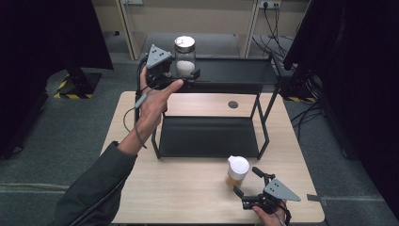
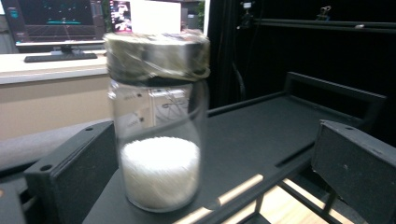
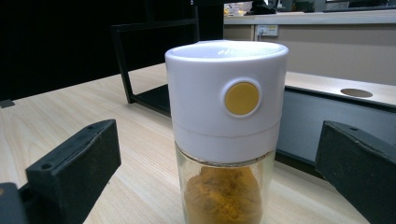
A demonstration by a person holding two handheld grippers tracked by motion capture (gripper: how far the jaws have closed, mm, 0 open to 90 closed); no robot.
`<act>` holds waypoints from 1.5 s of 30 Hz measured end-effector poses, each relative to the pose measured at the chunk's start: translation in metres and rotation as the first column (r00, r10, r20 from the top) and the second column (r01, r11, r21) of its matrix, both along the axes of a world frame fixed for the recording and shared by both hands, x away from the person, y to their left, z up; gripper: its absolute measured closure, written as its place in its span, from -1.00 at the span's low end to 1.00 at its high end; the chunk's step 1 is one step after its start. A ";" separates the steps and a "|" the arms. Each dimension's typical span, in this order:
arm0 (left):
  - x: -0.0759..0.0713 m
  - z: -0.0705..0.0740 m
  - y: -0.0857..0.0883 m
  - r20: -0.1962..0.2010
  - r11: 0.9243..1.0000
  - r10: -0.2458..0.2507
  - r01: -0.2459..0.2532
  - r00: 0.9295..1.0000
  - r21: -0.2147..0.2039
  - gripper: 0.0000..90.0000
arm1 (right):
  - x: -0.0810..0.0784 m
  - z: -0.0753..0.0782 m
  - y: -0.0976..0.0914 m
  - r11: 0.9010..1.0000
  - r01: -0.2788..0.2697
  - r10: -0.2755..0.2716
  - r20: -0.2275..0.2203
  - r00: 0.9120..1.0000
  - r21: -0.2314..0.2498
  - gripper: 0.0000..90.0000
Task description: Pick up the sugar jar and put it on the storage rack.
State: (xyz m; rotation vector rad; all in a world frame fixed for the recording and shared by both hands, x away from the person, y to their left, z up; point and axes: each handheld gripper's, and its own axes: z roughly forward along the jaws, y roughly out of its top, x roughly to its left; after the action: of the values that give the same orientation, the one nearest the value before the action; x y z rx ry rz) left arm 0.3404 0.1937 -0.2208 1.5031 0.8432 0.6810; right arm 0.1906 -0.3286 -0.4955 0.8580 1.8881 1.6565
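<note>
Both of my tongs stand apart: the left tongs [image 1: 188, 75] have set the glass jar [image 1: 185, 55] upright on the top shelf [image 1: 235, 70], seemingly untouched between the jaws, while the right tongs [image 1: 248, 182] flank the orange spice jar [image 1: 237, 171] waiting on the table [image 1: 188, 188].

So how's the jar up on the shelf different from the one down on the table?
The shelf jar has a metal lid and white grains; the table jar has a white cap with a yellow button and orange powder. One stands on the black rack's top shelf, the other on the wooden table. Both are upright glass jars.
</note>
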 end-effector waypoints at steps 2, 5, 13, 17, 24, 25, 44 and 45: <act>-0.005 -0.003 0.000 0.012 1.000 -0.012 0.012 1.000 0.005 -1.00 | 0.000 0.000 0.000 1.000 -0.001 0.001 0.000 1.000 -0.001 -0.99; -0.012 -0.008 0.003 0.018 0.999 -0.045 0.045 0.999 -0.008 -1.00 | 0.000 0.000 0.000 1.000 -0.001 0.001 -0.001 1.000 -0.001 -0.99; -0.024 -0.024 0.006 0.035 0.995 -0.098 0.099 0.995 -0.027 -1.00 | 0.000 0.000 0.000 1.000 0.001 -0.001 0.001 1.000 0.000 -0.99; -0.031 -0.033 0.009 0.037 0.992 -0.123 0.124 0.992 -0.031 -1.00 | 0.000 0.000 0.000 1.000 0.000 0.000 0.001 1.000 0.000 -0.99; -0.042 -0.047 0.012 0.042 0.984 -0.170 0.172 0.985 -0.043 -1.00 | 0.000 0.000 0.000 1.000 0.000 0.000 0.000 1.000 0.001 -0.99; -0.043 -0.050 0.013 0.043 0.983 -0.178 0.180 0.983 -0.044 -1.00 | 0.000 0.000 0.001 1.000 0.000 0.000 0.000 1.000 0.000 -0.99; -0.061 -0.103 0.018 0.044 0.963 -0.257 0.259 0.966 -0.077 -1.00 | 0.000 0.000 0.001 1.000 -0.003 0.003 0.000 1.000 -0.001 -0.99; -0.063 -0.106 0.018 0.047 0.963 -0.254 0.257 0.966 -0.077 -1.00 | 0.000 0.000 0.001 1.000 -0.002 0.002 0.001 1.000 -0.001 -0.99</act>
State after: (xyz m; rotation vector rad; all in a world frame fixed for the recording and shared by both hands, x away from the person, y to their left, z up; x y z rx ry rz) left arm 0.2778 0.2112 -0.3271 1.4877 0.6268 0.4753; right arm 0.1908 -0.3278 -0.4959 0.8543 1.8897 1.6569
